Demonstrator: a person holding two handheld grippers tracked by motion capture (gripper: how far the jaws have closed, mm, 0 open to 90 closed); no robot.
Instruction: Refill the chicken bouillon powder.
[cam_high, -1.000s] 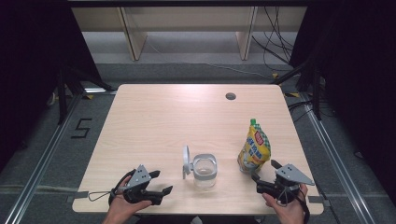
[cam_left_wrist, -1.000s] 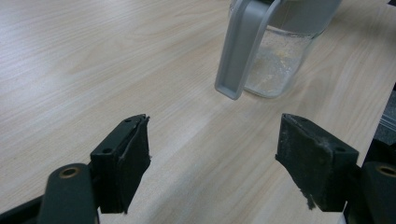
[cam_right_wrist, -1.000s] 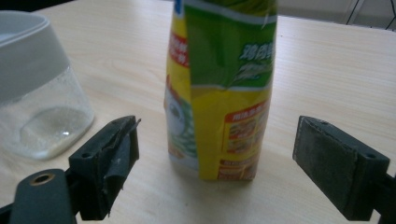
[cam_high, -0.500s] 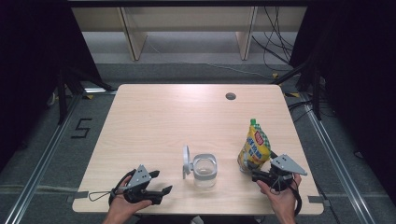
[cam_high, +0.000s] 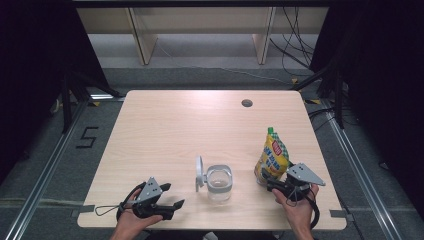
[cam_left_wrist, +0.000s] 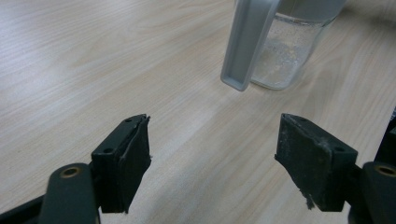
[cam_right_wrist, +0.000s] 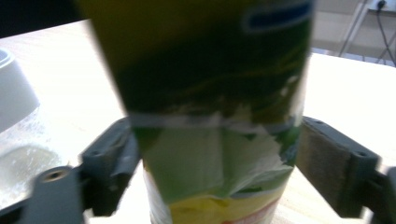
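A yellow and green standing pouch (cam_high: 272, 157) rests upright near the table's front right. My right gripper (cam_high: 266, 179) is at its base. In the right gripper view the pouch (cam_right_wrist: 210, 70) spans the whole gap and both pads touch its sides; the jaws have just been closing on it. A clear glass jar (cam_high: 219, 181) with its grey lid (cam_high: 199, 172) swung open stands at the front centre. My left gripper (cam_high: 175, 195) lies open at the front left, nothing between its pads (cam_left_wrist: 133, 158), with the jar (cam_left_wrist: 285, 51) a short way ahead of it.
The wooden table (cam_high: 200, 125) has a round cable hole (cam_high: 246, 103) at its back right. Dark floor and metal rails surround the table. Shelving legs and cables stand beyond the far edge.
My right hand has moved forward to the pouch's base, and its jaws now stand around the pouch. The left hand, jar and pouch have stayed in place.
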